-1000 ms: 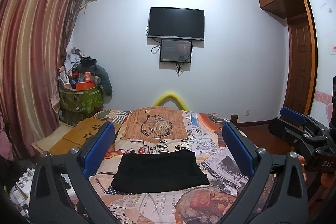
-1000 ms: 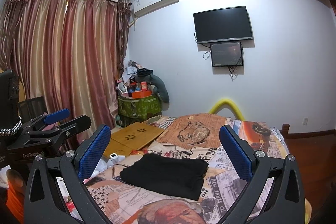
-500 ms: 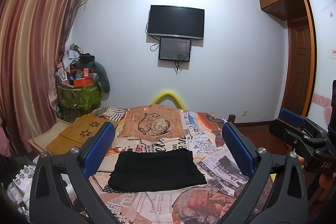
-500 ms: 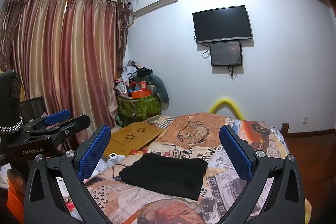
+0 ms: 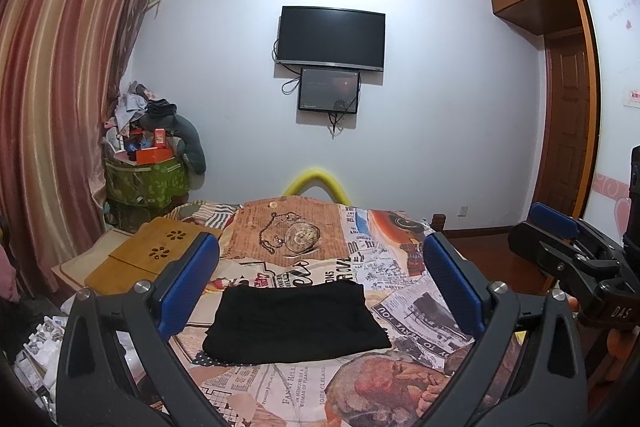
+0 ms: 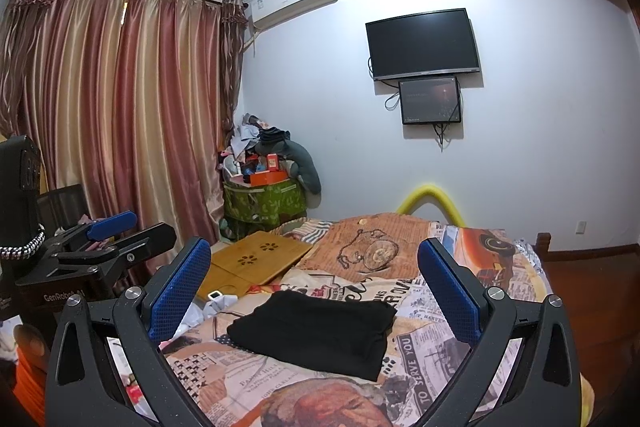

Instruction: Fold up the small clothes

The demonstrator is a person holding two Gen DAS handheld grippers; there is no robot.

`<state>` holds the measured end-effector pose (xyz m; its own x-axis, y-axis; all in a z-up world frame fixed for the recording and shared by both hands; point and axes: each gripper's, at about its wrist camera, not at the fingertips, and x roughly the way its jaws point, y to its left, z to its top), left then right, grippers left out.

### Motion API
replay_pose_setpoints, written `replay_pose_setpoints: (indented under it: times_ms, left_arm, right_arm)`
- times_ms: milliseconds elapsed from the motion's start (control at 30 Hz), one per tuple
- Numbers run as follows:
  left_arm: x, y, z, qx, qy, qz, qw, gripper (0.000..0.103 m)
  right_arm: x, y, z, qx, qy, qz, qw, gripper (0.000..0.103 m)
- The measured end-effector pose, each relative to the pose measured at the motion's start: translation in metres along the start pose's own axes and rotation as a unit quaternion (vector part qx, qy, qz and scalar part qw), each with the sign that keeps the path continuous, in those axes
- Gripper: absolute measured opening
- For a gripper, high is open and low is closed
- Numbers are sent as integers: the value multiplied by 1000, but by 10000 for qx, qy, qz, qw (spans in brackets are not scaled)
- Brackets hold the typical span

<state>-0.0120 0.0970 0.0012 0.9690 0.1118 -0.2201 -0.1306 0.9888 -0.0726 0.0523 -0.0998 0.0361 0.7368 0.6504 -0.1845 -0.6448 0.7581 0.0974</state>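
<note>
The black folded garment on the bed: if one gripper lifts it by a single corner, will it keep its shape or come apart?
The black garment is likely floppy: it lies flat in soft layers on the printed bedspread, so a corner lift would probably undo the fold. It looks light, being thin cloth. Pushed, it may bunch rather than slide, since the bedspread is fabric too.

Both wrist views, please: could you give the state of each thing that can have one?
black garment: folded, flat on bed
left gripper: open, empty
right gripper: open, empty
television: screen dark
curtains: drawn shut
wooden door: closed
</note>
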Motion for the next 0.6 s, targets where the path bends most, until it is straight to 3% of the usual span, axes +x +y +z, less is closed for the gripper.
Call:
replay_pose_setpoints:
  times_ms: [600]
  left_arm:
    - [7, 3, -2, -103, 147, -85, 9998, 103]
  right_arm:
    - [4, 0, -1, 38, 88, -13, 10000, 103]
